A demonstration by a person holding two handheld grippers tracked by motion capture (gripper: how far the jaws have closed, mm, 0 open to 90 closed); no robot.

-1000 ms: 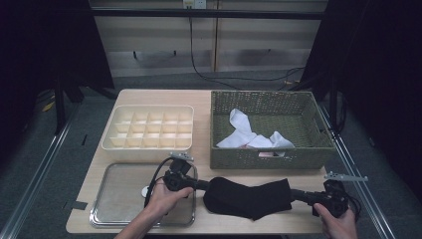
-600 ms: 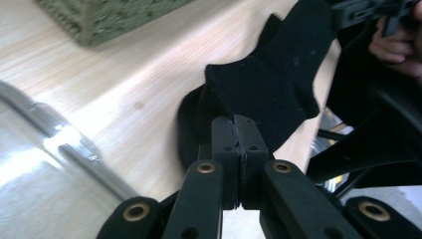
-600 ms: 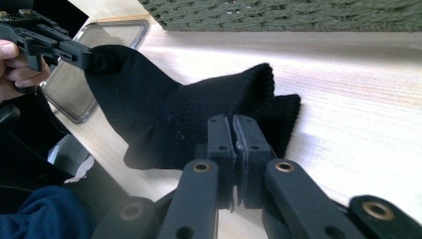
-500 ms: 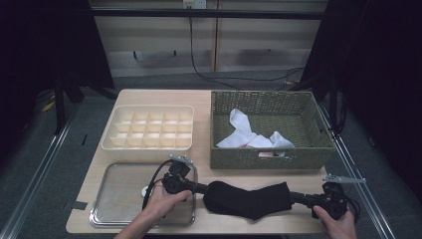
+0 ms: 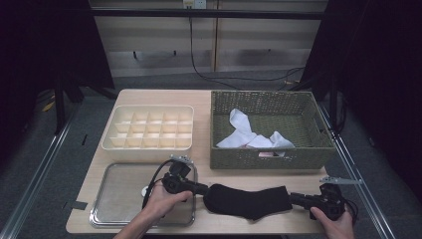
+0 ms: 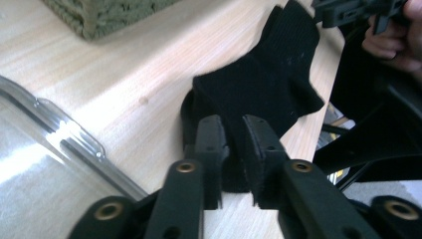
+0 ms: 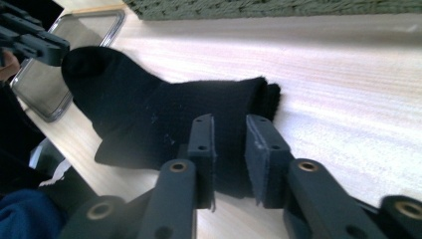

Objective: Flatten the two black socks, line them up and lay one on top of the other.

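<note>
We worked at a pale wooden table (image 5: 204, 107) in a dark room, with a woven basket (image 5: 271, 157) of white cloths (image 5: 244, 132) at the far right, a cream divided tray (image 5: 149, 132) at the far left and a metal tray (image 5: 119, 191) near us. The black sock (image 5: 249, 201) lay flat along the near edge, just right of the metal tray. Our left gripper (image 5: 204, 189) and right gripper (image 5: 293, 199) sat at its two ends, jaws having just been opening, each pair slightly apart around the cloth without pinching it.
</note>
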